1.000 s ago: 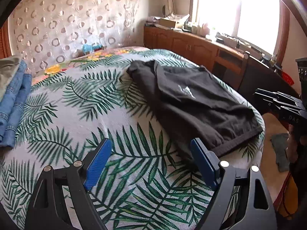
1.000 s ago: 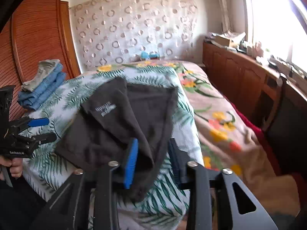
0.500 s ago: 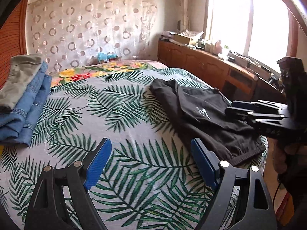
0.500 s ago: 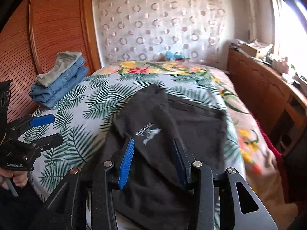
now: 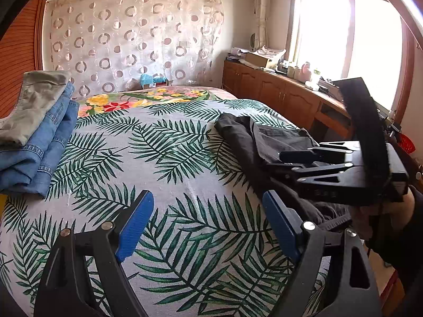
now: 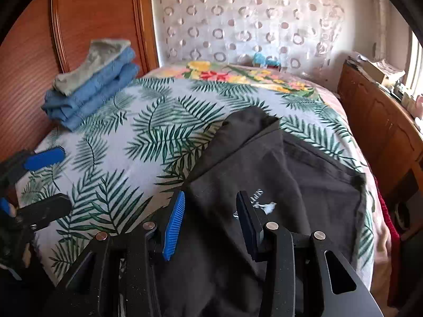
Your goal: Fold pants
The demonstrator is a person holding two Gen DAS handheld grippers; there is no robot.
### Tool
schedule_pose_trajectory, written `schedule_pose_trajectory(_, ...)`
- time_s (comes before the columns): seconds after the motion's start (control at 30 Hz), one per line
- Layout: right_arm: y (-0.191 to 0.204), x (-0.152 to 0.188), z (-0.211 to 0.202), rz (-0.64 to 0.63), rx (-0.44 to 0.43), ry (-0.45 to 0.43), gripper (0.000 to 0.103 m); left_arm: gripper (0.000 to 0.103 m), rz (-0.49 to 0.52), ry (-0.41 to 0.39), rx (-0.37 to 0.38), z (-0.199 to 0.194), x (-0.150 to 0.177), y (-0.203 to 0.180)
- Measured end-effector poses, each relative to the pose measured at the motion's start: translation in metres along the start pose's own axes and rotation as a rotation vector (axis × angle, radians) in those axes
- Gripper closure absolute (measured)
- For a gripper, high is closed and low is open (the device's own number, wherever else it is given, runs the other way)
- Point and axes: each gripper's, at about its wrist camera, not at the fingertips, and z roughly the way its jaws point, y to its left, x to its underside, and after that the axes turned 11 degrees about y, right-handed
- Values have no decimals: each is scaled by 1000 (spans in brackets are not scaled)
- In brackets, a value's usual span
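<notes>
Pants (image 6: 277,185), black with a small white logo, are seen lying partly folded on the palm-leaf bedspread (image 5: 169,163), along the bed's window-side edge and reaching to its near corner. Over the last second the right gripper (image 6: 211,224) has been carried from the side edge of the bed, where dark cloth hung beside its fingers, to a place above the middle of the garment. Its jaws are held about half apart and have not changed; black fabric is seen between and below them, but whether any of it is touched or pinched cannot be told from these views, since no pad is seen pressing on it. The left gripper (image 5: 208,227) is held wide apart over bare bedspread near the bed's near edge, with nothing between its fingers, and its view has risen slightly so that more of the room is shown.

It is judged that one fold has been laid and let go, and that the right gripper is being placed for a further fold or for smoothing; the pile has not yet been joined by this pair.

By count: one pair of black pants being worked; one stack of folded clothes (image 6: 90,84) at the far corner by the wooden headboard, in which several blue denim layers and one grey-green piece on top can be made out; two grippers; one bed.
</notes>
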Motion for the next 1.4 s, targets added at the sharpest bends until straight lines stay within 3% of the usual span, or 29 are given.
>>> schedule_pose_trajectory(0.07, 3, -5, 6, -17, 9, 14, 61, 17, 0, 3, 2, 0, 1, 0)
schedule_pose_trajectory(0.17, 2, -11, 11, -33, 43, 30, 78, 17, 2, 5, 2, 0, 1, 0)
schedule_pose_trajectory(0.23, 1, -16, 12, -35, 36, 32, 97, 17, 4, 7, 4, 0, 2, -1)
schedule_pose_trajectory(0.3, -1, -18, 6, -36, 38, 15, 99, 17, 8, 9, 5, 0, 2, -1)
schedule_pose_trajectory(0.47, -7, -19, -18, -17, 56, -47, 100, 17, 17, 21, 11, 3, 4, -5)
schedule_pose_trajectory(0.7, -32, -20, -33, 16, 107, -68, 101, 17, 28, 19, 15, 2, 4, -10)
schedule_pose_trajectory(1.07, -66, -31, -36, 71, 175, -76, 100, 17, 39, 31, 19, 6, 7, -16)
schedule_pose_trajectory(1.4, -76, -36, -35, 47, 236, -85, 100, 17, 37, 32, 20, 6, 8, -17)
